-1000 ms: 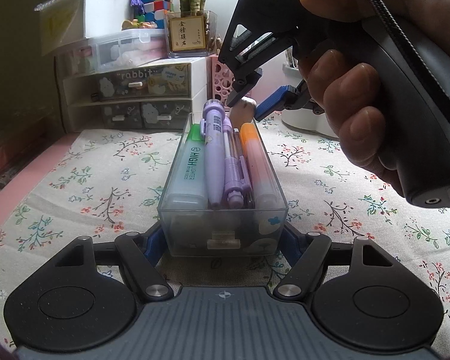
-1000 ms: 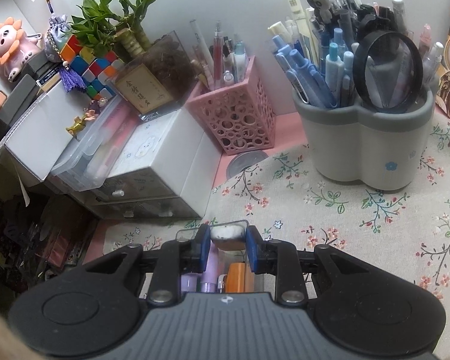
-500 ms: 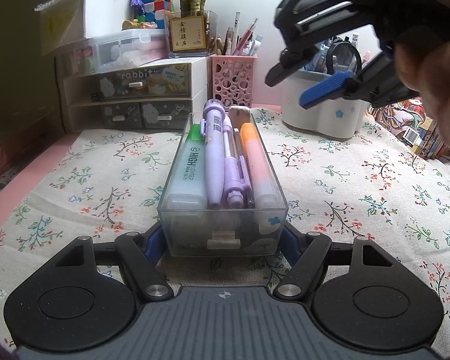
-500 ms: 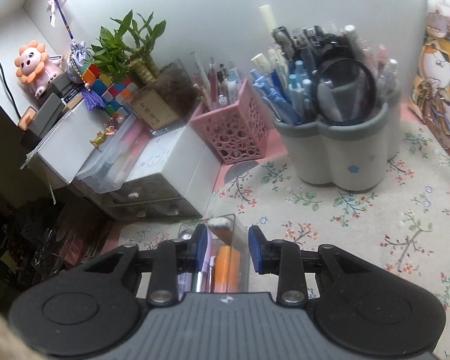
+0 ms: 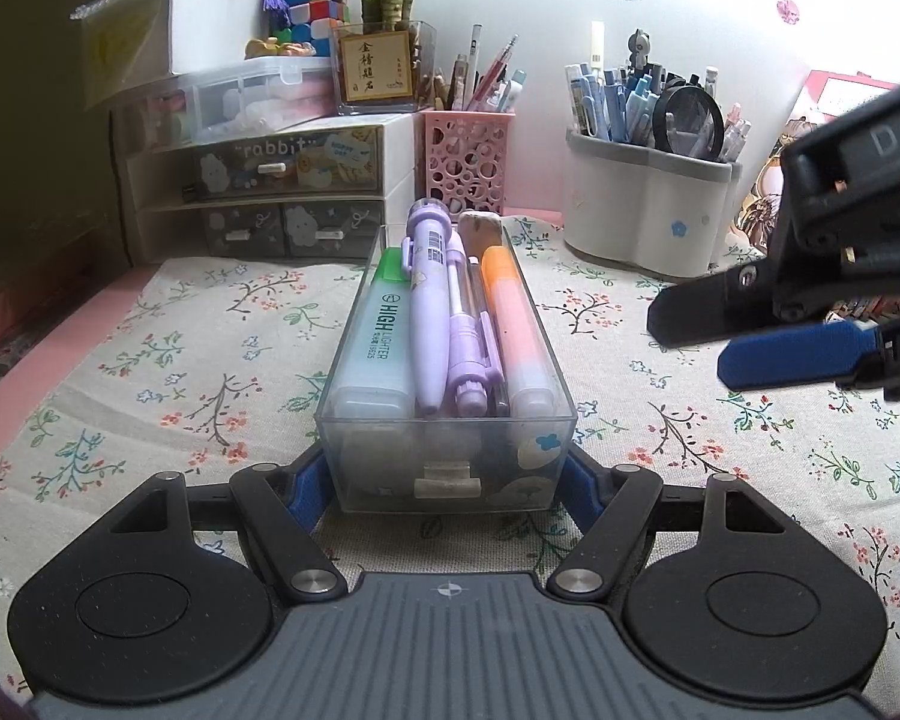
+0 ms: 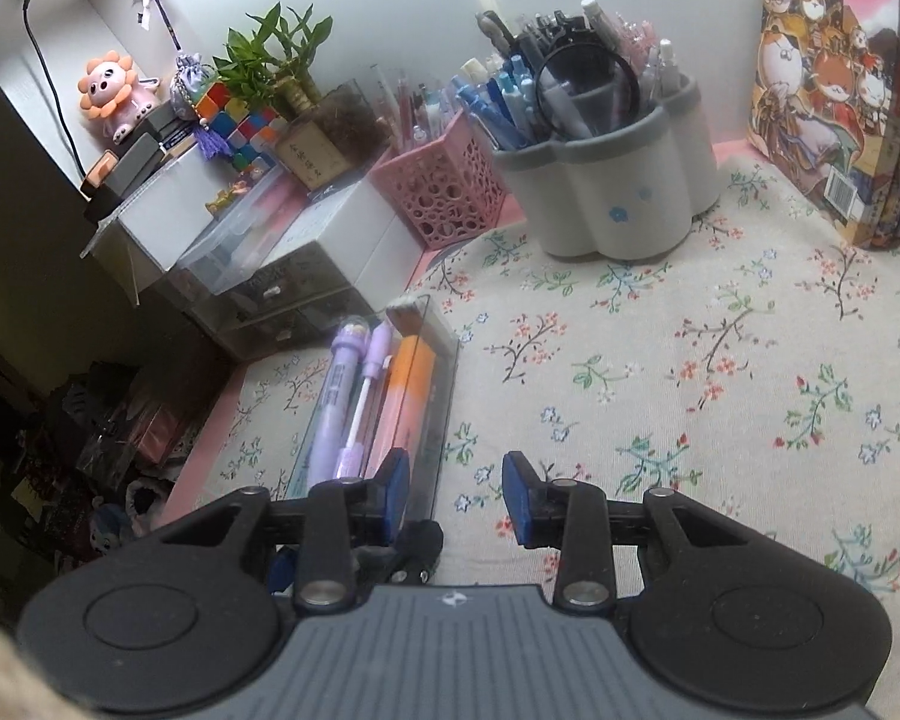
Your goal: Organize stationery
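Left gripper (image 5: 447, 483) clamps the near end of the clear plastic drawer tray (image 5: 447, 450), a blue pad on each side wall, tray resting on the floral cloth (image 5: 180, 360). Tray is packed lengthwise: green highlighter (image 5: 375, 336) at left, fat lilac pen (image 5: 426, 300), a thinner lilac pen (image 5: 468, 354), orange highlighter (image 5: 519, 324) at right, and a small pale eraser-like lump (image 5: 480, 225) at the far end; hard to be sure what it is, the view is soft there. Right gripper (image 6: 455, 495) has just been opening; jaws spread, nothing between them, hanging over bare cloth just right of the tray. Far left, the "rabbit" drawer unit (image 5: 282, 192); I judge the tray belongs in it, so the slide-back is likely what is left. Risks from here: pens stand above the tray rim, so they could catch on the slot edge and spill; the grip sits only at the near end, so lifting may tip the far end down; the cloth could bunch if the tray is pushed instead of lifted. Pink pen cup (image 5: 468, 165) stands close beside the unit and could be knocked.
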### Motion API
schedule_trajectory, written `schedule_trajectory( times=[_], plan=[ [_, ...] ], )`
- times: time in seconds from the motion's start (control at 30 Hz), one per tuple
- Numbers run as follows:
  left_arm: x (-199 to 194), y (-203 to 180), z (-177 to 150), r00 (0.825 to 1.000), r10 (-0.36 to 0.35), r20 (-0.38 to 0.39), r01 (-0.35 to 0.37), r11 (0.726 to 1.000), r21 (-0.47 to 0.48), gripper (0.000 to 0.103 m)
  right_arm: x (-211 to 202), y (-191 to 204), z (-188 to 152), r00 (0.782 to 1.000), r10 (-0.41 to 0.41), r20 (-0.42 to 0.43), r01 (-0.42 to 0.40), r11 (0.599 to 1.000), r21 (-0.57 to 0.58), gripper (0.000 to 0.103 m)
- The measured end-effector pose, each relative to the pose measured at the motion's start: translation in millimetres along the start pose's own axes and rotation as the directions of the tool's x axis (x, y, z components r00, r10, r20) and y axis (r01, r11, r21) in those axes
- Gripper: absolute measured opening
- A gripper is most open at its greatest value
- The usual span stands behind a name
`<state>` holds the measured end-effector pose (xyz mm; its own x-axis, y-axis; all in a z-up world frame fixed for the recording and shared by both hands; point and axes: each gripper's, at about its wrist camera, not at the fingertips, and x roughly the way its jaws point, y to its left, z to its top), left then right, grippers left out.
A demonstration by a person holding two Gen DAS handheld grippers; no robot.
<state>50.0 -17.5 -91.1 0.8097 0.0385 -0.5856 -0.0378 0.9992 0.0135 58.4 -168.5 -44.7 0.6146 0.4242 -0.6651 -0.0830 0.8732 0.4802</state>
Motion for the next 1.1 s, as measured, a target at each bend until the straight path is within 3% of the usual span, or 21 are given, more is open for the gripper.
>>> schedule_trajectory(
  times=[0.1,0.23,0.53,0.73,0.9,1.1],
  plan=[
    [0.0,0.6,-0.2,1.0,0.001,-0.001,-0.001,1.0,0.001,0.073,-1.1,-2.6,-11.7,1.0,0.021,-0.007,-0.021,0.999,0.025,0.036],
    [-0.1,0.8,-0.4,1.0,0.002,-0.001,-0.002,1.0,0.0,0.073,-7.0,-5.7,-20.8,1.0,-0.013,0.003,0.013,0.999,0.043,0.036],
    [-1.5,1.5,-1.7,1.0,0.002,0.003,-0.002,1.0,-0.002,0.072,-22.3,-6.5,-43.0,0.999,0.032,0.032,-0.035,0.996,0.082,0.039],
    [-1.4,4.7,-0.6,1.0,-0.025,-0.007,0.025,1.0,0.001,0.073,-32.3,7.1,-47.3,0.995,0.059,0.075,-0.065,0.995,0.07,0.047],
    [-14.4,12.1,5.6,0.998,-0.029,-0.05,0.03,0.999,0.016,0.084,-40.4,8.3,-51.9,0.994,0.05,0.095,-0.058,0.995,0.082,0.049],
    [-52.0,20.2,12.0,0.998,0.038,-0.058,-0.036,0.999,0.038,0.088,-55.4,10.8,-51.7,0.989,0.059,0.133,-0.069,0.995,0.069,0.062]
  ],
)
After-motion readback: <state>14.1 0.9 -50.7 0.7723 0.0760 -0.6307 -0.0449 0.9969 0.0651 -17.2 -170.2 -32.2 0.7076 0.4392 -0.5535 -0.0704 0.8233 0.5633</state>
